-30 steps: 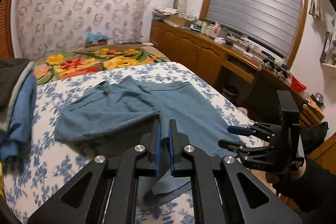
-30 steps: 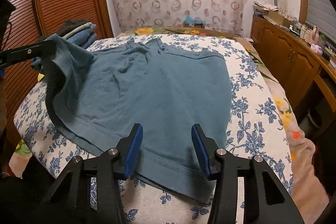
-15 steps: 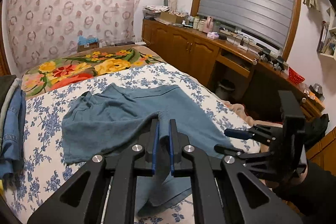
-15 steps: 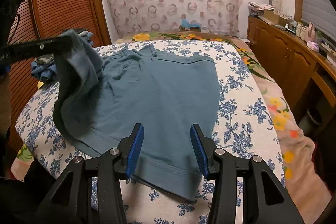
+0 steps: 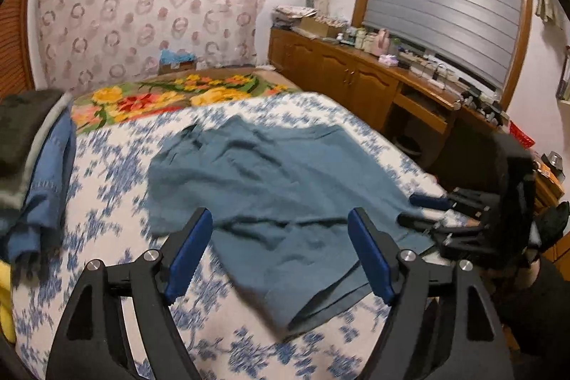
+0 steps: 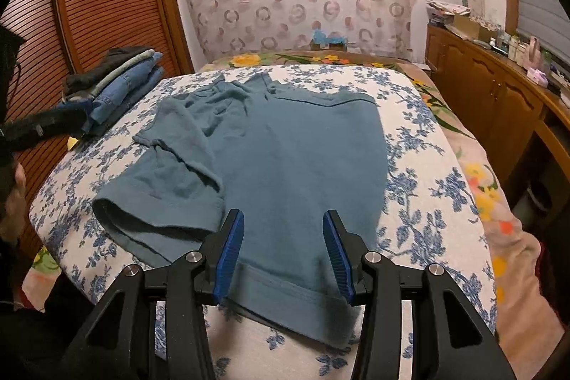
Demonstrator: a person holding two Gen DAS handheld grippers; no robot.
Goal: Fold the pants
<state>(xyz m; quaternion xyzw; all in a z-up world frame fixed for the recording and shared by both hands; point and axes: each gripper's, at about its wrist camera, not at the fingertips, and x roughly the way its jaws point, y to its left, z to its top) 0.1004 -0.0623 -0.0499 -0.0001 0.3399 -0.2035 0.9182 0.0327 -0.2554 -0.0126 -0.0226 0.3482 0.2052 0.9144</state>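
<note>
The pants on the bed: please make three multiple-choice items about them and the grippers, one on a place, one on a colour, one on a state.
1. Where does the stack of folded clothes lie, in the right wrist view?
A. left of the pants
B. on the wooden cabinet
C. on the floor

2. What colour are the pants?
A. red
B. teal blue
C. white

3. How is the left gripper?
A. shut on the pants
B. shut on nothing
C. open

Key: 1 A, the stack sits at the bed's left edge by the wardrobe; 2 B, the cloth is plain teal blue; 3 C, its blue pads stand wide apart above the cloth.
</note>
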